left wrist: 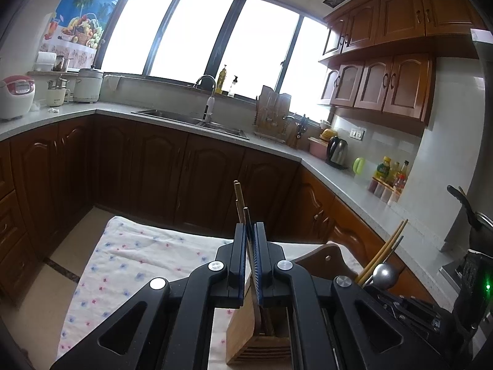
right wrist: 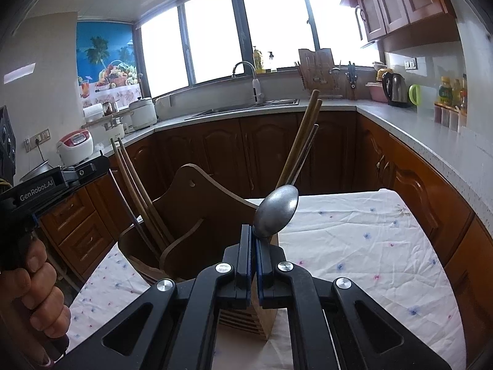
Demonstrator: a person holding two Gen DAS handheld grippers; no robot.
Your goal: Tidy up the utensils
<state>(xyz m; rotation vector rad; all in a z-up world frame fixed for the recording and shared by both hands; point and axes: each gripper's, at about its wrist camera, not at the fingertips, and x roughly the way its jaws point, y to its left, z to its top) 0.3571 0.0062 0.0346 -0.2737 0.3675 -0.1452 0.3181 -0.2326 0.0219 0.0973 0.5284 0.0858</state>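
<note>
Left gripper point(left wrist: 250, 226) is pressed together on a bundle of brown chopsticks point(left wrist: 240, 200), pinching them; their tips stick up past the fingertips and the lower ends run down into a wooden utensil holder point(left wrist: 243, 336) directly below. The holder stands on a counter covered with a white floral cloth point(left wrist: 132, 256).

Right gripper point(right wrist: 252, 237) is clamped on a metal spoon point(right wrist: 277, 211), gripping it at the neck so the bowl stands up above the fingertips. It sits just above the holder's slatted light-wood compartment point(right wrist: 262, 317).

More chopsticks point(right wrist: 300, 145) lean up and to the right out of the holder behind the spoon; another set point(right wrist: 135, 191) leans left in the darker rounded compartment point(right wrist: 185, 215).

In the right wrist view, a hand point(right wrist: 40, 293) grips the handle of the left gripper at the left edge. Spoon bowl also shows at right in the left wrist view.
</note>
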